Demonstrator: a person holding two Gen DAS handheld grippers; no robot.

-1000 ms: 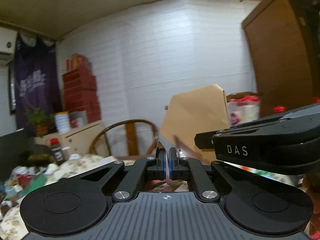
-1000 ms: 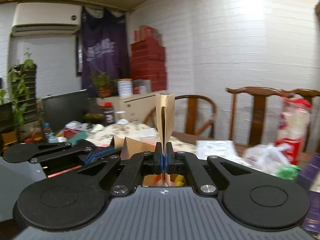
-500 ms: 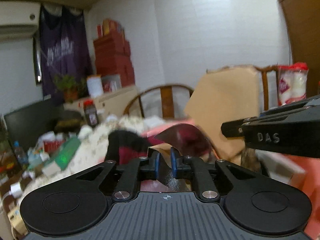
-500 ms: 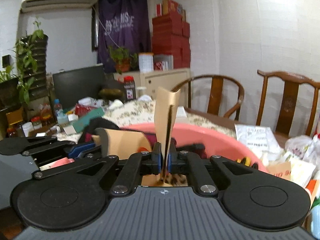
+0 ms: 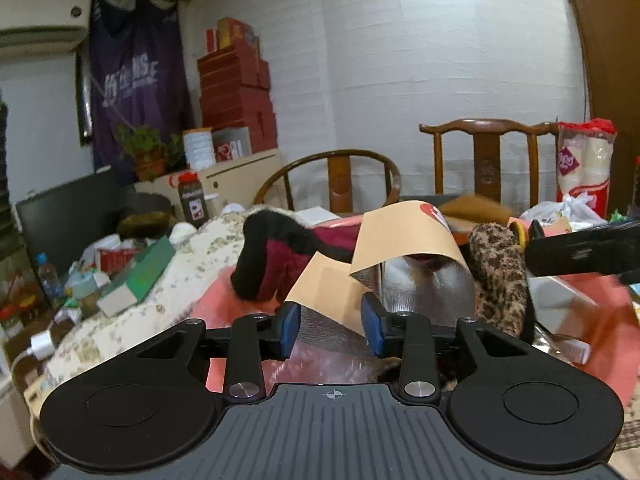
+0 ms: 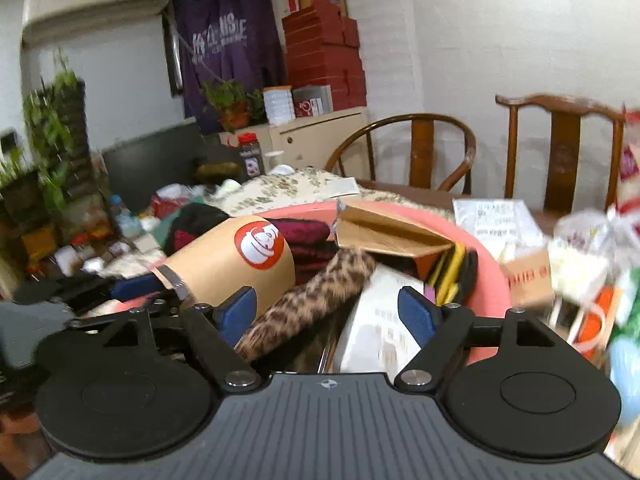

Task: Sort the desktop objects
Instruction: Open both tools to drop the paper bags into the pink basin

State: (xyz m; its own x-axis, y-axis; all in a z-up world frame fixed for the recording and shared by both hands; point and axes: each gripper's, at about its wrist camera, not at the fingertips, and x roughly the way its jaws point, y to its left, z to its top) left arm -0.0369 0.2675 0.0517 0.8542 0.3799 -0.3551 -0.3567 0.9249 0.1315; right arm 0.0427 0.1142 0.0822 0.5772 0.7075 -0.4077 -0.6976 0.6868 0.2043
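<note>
lying at 12 o'clock off the left hand-held gripper [image 5: 330,330], the brown foil-lined bag [image 5: 404,246] sits loose in the pink basin [image 6: 486,264], long axis 10-to-4; both hand-held grippers just spread apart, right hand-held gripper [image 6: 325,312] empty.

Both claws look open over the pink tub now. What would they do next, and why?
Probably draw both grippers back out. The left gripper and right gripper have just been opening; the brown paper bag lies loose in the pink basin, no pad pressing it.

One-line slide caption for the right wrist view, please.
Open right gripper above the pink basin, brown foil-lined bag just released.
</note>
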